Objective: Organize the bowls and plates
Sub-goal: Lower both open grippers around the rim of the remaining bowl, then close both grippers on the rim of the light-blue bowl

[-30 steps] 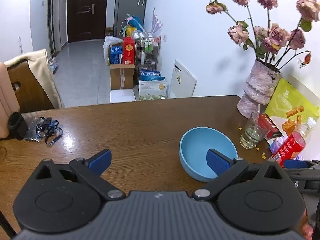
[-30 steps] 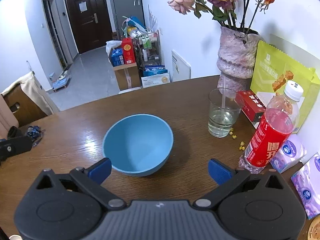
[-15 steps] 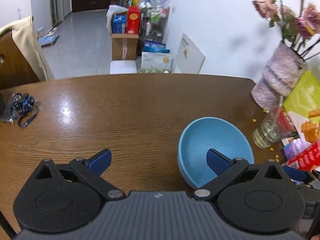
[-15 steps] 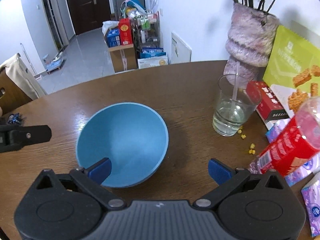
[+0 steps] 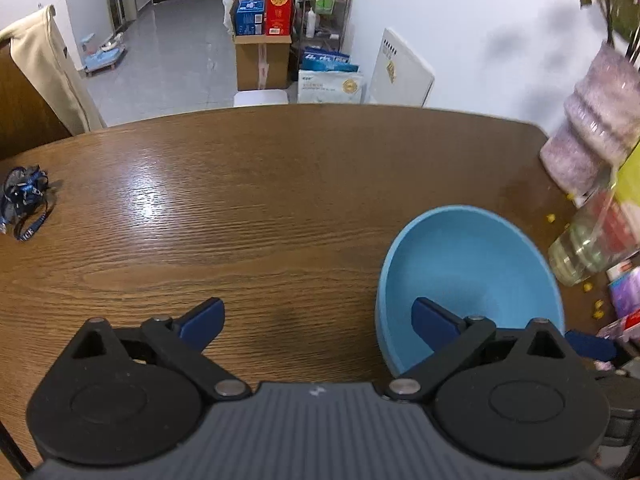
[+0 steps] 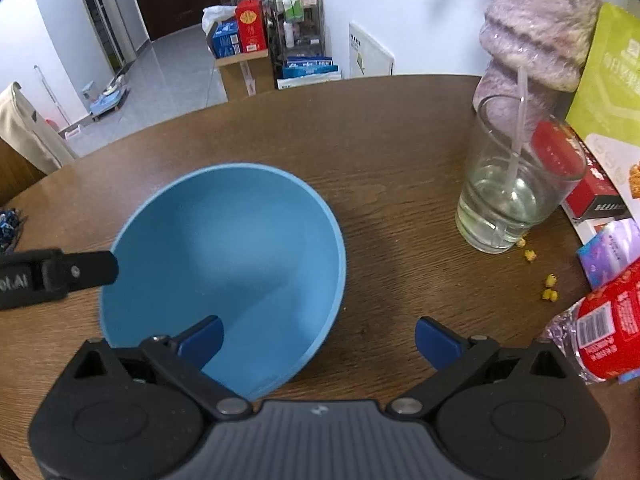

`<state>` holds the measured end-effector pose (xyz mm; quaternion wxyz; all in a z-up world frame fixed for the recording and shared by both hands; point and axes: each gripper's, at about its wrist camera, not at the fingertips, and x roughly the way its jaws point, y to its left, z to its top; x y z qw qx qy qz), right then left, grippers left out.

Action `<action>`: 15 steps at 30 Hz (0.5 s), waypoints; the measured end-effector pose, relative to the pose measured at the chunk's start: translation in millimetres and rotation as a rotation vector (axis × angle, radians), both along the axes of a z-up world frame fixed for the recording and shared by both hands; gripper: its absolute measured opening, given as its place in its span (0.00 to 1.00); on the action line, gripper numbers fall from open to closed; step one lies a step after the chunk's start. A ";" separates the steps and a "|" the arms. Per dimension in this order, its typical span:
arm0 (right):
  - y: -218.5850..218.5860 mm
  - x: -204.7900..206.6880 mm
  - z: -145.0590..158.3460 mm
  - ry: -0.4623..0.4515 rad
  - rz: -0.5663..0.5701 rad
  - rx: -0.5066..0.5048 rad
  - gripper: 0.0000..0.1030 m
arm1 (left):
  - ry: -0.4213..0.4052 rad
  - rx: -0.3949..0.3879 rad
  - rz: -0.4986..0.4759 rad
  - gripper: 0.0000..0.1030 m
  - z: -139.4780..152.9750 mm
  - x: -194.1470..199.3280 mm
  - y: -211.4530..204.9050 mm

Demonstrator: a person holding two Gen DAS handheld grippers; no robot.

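Observation:
A light blue bowl (image 5: pixel 472 268) stands empty on the brown wooden table (image 5: pixel 260 200); it also shows in the right wrist view (image 6: pixel 224 256). My left gripper (image 5: pixel 318 316) is open, its right finger over the bowl's near left rim and its left finger over bare table. My right gripper (image 6: pixel 318 338) is open, its left finger inside the bowl's near rim and its right finger outside it over the table. Neither gripper holds anything. The left gripper's finger (image 6: pixel 76 270) shows at the bowl's left edge.
A glass of water with a straw (image 6: pixel 512 184) stands right of the bowl, with yellow crumbs (image 6: pixel 548 292) near it. A vase (image 6: pixel 536 28), a red box (image 6: pixel 576 176), snack bags and a red-labelled bottle (image 6: pixel 604 328) crowd the right edge. A blue lanyard (image 5: pixel 24 200) lies far left.
Both grippers have moved forward and down toward the bowl. The bowl now sits close under the fingers, with one finger of each gripper over its rim. Both stay open.

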<state>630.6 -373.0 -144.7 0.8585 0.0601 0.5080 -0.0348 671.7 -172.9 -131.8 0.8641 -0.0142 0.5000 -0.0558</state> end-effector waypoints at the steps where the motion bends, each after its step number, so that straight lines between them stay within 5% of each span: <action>1: 0.2 0.9 -1.3 0.003 0.003 0.005 0.94 | 0.008 0.009 0.002 0.92 -2.2 1.3 -2.8; 10: -4.1 9.8 -9.4 0.028 0.018 0.056 0.53 | 0.091 -0.027 0.035 0.65 -18.4 10.4 -3.2; 15: -7.3 15.2 -17.3 0.052 0.020 0.093 0.27 | 0.115 -0.072 0.039 0.39 -19.1 14.1 -0.4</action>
